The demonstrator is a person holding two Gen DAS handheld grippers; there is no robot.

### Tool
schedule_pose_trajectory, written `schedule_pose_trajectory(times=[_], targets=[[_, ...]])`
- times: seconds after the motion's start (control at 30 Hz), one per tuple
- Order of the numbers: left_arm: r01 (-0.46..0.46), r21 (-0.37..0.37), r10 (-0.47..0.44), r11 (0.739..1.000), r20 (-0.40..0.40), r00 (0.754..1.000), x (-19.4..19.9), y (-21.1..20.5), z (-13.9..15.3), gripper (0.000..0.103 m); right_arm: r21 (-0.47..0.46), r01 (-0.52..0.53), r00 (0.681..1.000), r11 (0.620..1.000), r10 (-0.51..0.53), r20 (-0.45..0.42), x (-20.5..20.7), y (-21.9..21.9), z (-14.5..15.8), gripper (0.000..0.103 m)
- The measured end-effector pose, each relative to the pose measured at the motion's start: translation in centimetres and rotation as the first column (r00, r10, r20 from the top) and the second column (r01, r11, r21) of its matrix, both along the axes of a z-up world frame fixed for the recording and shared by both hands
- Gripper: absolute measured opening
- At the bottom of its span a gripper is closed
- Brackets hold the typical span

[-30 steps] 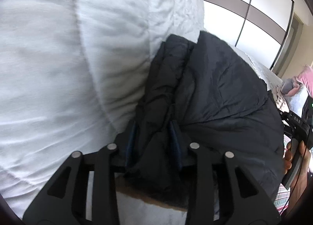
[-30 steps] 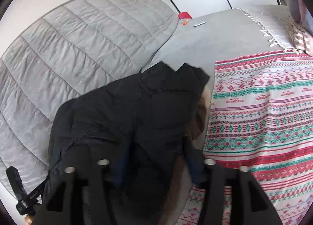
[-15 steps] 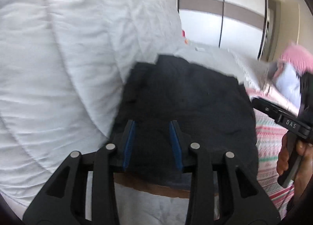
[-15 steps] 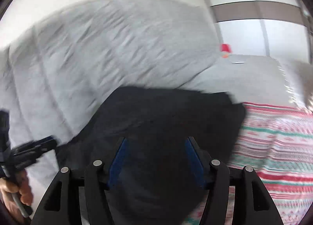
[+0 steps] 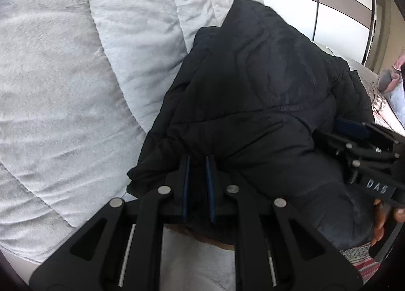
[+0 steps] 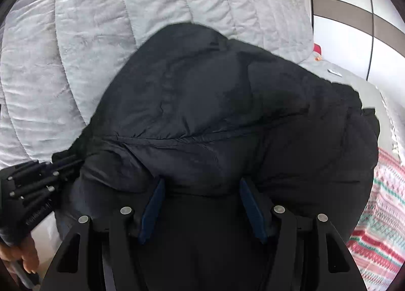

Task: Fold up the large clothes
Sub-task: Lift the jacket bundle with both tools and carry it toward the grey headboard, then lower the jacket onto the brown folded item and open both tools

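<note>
Black puffy quilted jacket point(image 5: 265, 103) lies bunched on your bed — left gripper point(image 5: 197, 164) fingers have just been closing, pinching its edge; right gripper point(image 6: 202, 189) fingers straddle a thick fold, ready to lift.

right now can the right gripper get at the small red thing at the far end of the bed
Probably not as things stand. The right gripper has the bulky black jacket bunched between its jaws, and that heap lies between it and the red object far off beside the grey quilt.

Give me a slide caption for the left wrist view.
Left tool pinching the black jacket on the grey quilt.
</note>
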State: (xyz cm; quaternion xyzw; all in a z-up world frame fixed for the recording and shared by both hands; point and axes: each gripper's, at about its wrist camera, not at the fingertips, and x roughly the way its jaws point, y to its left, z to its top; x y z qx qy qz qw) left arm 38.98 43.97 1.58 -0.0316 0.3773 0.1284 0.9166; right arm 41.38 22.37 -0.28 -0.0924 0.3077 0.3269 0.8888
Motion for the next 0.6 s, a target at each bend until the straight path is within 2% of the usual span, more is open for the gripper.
schedule_pose_trajectory(times=[0.1,0.2,0.27,0.33,0.4,0.43,0.47,0.5,0.53,0.57,0.6], targets=[[-0.005,0.012,0.005,1.000,-0.004,1.000,0.8,-0.1,-0.3,0.015,-0.003,0.004,1.000,1.000,-0.004,-0.024,0.5,0.0,-0.4,0.062],[-0.019,0.003,0.019,1.000,0.010,1.000,1.2,0.0,-0.1,0.015,0.004,-0.011,1.000,1.000,0.011,0.000,-0.1,-0.3,0.9,0.063],[-0.021,-0.021,0.021,1.000,0.034,0.999,0.3,0.1,0.7,0.015,0.091,-0.021,1.000,0.996,0.020,0.007,-1.2,-1.9,1.9,0.063],[-0.041,-0.030,0.042,0.999,0.049,0.998,-1.1,0.2,1.7,0.020,0.175,-0.001,1.000,0.985,-0.002,0.016,-2.5,-4.2,2.8,0.063],[-0.066,-0.046,0.069,0.997,0.078,0.995,-2.5,0.4,2.8,0.033,0.229,0.019,0.999,0.973,-0.024,0.021,-4.1,-6.5,3.4,0.064],[-0.071,-0.051,0.075,0.996,0.093,0.993,-3.3,0.3,3.3,0.037,0.252,0.018,0.999,0.968,-0.025,0.025,-5.3,-7.9,3.5,0.066],[-0.075,-0.052,0.080,0.996,0.109,0.991,-4.4,0.1,3.8,0.046,0.263,0.020,0.999,0.965,-0.029,0.030,-6.5,-8.7,3.6,0.070],[-0.082,-0.044,0.087,0.996,0.129,0.988,-5.8,-0.3,4.3,0.061,0.275,0.027,0.999,0.961,-0.038,0.034,-7.4,-9.4,3.7,0.072],[-0.089,-0.037,0.093,0.995,0.144,0.985,-7.0,-0.6,4.6,0.070,0.285,0.031,0.998,0.958,-0.044,0.038,-8.5,-10.2,3.7,0.075],[-0.095,-0.031,0.099,0.995,0.169,0.981,-9.1,-1.5,4.8,0.085,0.288,0.023,0.998,0.957,-0.038,0.044,-9.8,-11.0,3.7,0.078],[-0.090,-0.030,0.094,0.995,0.183,0.979,-10.4,-2.0,4.8,0.091,0.285,0.010,0.998,0.959,-0.026,0.052,-10.9,-11.6,3.6,0.079]])
